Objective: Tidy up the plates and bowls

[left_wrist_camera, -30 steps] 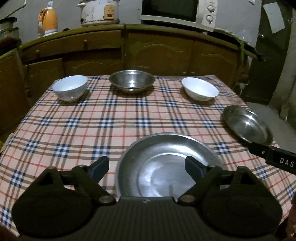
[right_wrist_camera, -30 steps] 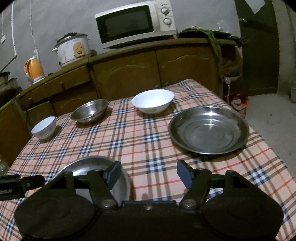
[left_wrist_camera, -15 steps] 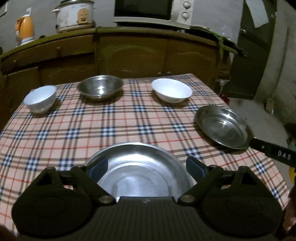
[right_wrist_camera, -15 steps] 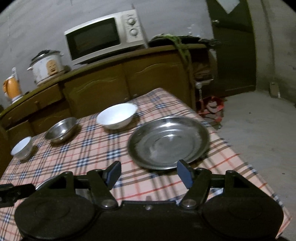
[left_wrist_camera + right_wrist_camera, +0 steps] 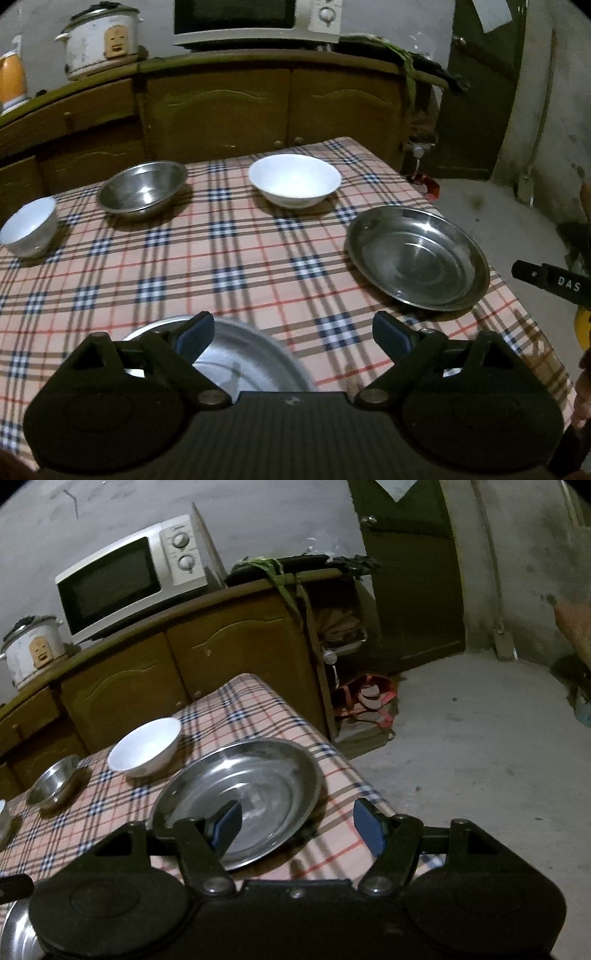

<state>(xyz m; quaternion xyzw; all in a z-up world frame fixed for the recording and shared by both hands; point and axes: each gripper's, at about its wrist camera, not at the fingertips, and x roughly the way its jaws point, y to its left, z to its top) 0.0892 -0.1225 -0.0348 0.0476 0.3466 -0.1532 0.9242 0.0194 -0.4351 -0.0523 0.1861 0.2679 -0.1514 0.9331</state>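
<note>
1. Stainless steel is the main business here: a wide steel plate [image 5: 236, 797] lies just ahead of the right gripper [image 5: 297, 825], and a second steel plate [image 5: 236, 360] sits right under the left gripper [image 5: 293, 334].
2. What has changed: a second ago the right gripper had the wide plate further ahead and off to its right. Now its left pad hangs over the plate's near inner face and its right pad stands past the rim, over the checked tablecloth [image 5: 258, 709]. The left gripper's view has swung rightwards too, so the near plate has slid to its lower left.
3. My reading: the right hand is lining up on the rim of the wide plate, probably to lift it and stack it on the other.
4. Both grippers are spread wide with nothing between the pads; neither touches a plate yet, as far as I can see.
5. Beyond the right gripper's plate stands a white bowl [image 5: 146, 747], close to the plate's far rim; a steel bowl [image 5: 53, 784] lies further left, and a small white bowl [image 5: 27, 225] at the far left of the left gripper's view.
6. Edges: the wide plate lies near the table's right edge, with bare floor beyond, so a sideways nudge could send it off. The open cloth between the two plates leaves room.
</note>
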